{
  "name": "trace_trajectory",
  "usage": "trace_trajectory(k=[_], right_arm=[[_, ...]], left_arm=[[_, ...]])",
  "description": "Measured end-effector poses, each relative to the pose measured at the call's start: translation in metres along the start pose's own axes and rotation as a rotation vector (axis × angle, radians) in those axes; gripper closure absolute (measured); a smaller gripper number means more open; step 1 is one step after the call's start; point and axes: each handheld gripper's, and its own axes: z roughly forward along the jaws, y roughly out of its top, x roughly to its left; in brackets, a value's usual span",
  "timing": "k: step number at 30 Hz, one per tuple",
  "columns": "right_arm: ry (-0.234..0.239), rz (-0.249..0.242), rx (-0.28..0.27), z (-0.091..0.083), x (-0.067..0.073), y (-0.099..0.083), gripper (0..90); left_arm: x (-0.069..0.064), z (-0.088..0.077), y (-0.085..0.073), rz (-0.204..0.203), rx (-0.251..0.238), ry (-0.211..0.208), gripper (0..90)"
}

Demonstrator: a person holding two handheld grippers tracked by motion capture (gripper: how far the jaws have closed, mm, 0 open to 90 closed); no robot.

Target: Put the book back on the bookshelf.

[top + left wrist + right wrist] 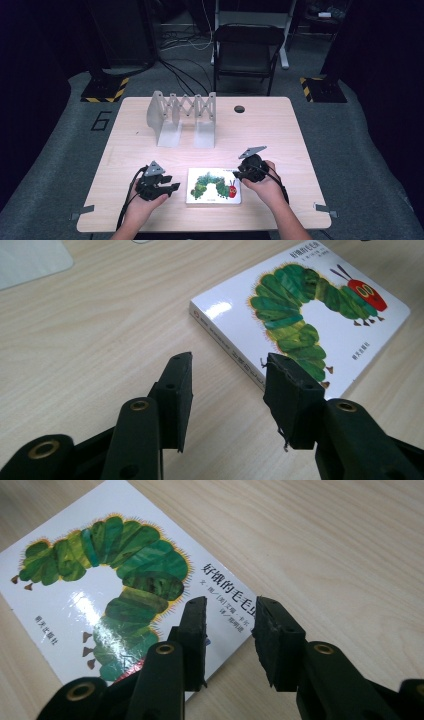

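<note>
A white board book [214, 186] with a green caterpillar on its cover lies flat near the front edge of the wooden table [280, 130]. My left gripper [172, 187] rests just left of the book. In the left gripper view its jaws [227, 360] stand apart over bare wood, pointing at the book's [300, 305] spine edge, with nothing between them. My right gripper [239, 175] is at the book's upper right corner. In the right gripper view its jaws [229, 602] stand apart above the edge of the book [100, 580], gripping nothing.
A grey expandable book rack [182, 117] stands at the back of the table, and its base plate [30, 260] appears in the left gripper view. A cable hole [239, 109] lies to the rack's right. A black chair [247, 50] stands beyond the table.
</note>
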Motion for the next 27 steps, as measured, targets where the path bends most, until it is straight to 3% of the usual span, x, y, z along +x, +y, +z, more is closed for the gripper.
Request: trace_trajectory(k=[6,8,10,15,16,20,23,27], right_arm=[[0.011,-0.037,-0.001,-0.003,-0.002,0.003,64.8],[0.038,-0.005,0.010,-0.003,-0.002,0.008,66.0],[0.041,-0.009,0.013,-0.003,-0.002,0.009,66.0],[0.051,0.033,0.021,-0.001,-0.004,0.015,59.2],[0.056,0.066,0.028,0.001,-0.007,0.017,58.3],[0.059,0.105,0.046,0.008,-0.013,0.018,53.7],[0.063,0.108,0.049,0.012,-0.016,0.019,52.1],[0.067,0.147,0.081,0.017,-0.021,0.023,50.9]], left_arm=[[-0.005,-0.004,0.001,0.035,-0.015,-0.012,52.1],[-0.010,-0.006,0.003,0.047,-0.017,-0.001,50.3],[-0.012,-0.007,0.003,0.046,-0.023,0.000,48.7],[-0.019,-0.007,0.001,0.053,-0.014,-0.027,42.2],[-0.023,-0.004,-0.002,0.064,-0.006,-0.027,39.0],[-0.030,0.006,-0.007,0.084,0.009,-0.021,35.4],[-0.033,0.010,-0.009,0.101,0.017,-0.030,34.7],[-0.035,0.016,-0.013,0.110,0.029,-0.034,34.3]])
